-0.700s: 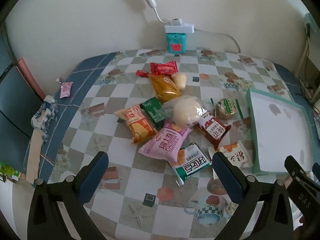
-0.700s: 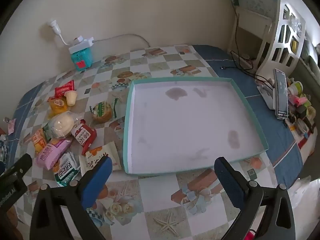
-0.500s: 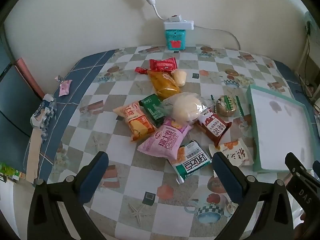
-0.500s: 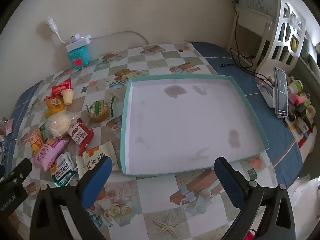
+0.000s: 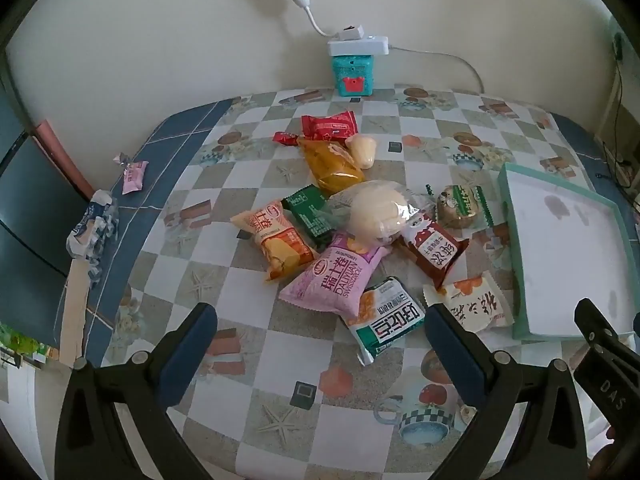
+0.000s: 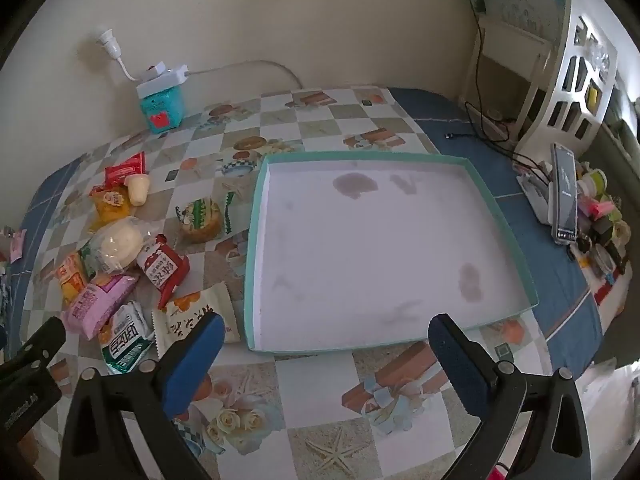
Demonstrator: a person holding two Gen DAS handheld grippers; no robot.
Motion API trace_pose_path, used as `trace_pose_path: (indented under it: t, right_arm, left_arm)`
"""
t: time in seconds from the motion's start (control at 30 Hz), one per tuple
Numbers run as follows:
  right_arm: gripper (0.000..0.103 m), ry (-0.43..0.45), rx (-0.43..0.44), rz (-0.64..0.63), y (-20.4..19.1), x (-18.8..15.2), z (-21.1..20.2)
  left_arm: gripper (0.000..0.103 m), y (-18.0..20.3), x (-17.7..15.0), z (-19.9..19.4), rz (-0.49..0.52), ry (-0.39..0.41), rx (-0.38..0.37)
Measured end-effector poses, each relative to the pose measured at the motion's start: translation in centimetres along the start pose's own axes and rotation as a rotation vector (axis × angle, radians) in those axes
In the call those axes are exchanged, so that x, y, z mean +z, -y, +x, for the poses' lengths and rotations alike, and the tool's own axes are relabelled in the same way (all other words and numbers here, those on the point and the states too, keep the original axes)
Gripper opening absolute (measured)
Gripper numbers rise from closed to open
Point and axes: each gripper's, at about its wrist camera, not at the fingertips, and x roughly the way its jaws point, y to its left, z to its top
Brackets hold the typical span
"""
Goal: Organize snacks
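Both grippers, left gripper point(image 5: 320, 344) and right gripper point(image 6: 322, 346), are wide open, holding nothing. Snacks lie piled on the counter point(image 5: 256, 364) beside the tray point(image 6: 256, 216). A pink pack point(image 5: 336, 276) reads "DALIYUAN". Only the right view shows a phone point(image 6: 564, 198).

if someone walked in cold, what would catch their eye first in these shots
Most likely the heap of bright snack packets in the middle of the checkered tablecloth, the pink packet lying on top near the front. Next, the big teal-rimmed tray right of the heap, holding no snacks, only stains. Both grippers, left and right, hang open over the near edge.
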Motion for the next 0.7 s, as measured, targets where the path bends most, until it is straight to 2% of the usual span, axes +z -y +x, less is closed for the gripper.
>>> trace_pose_path:
  t: [0.7]
  right_arm:
    - [0.103,0.017,-0.005,-0.007,0.21,0.24,-0.62]
  left_arm:
    - [0.103,-0.29,-0.31,0.73,-0.026,-0.03,0.018]
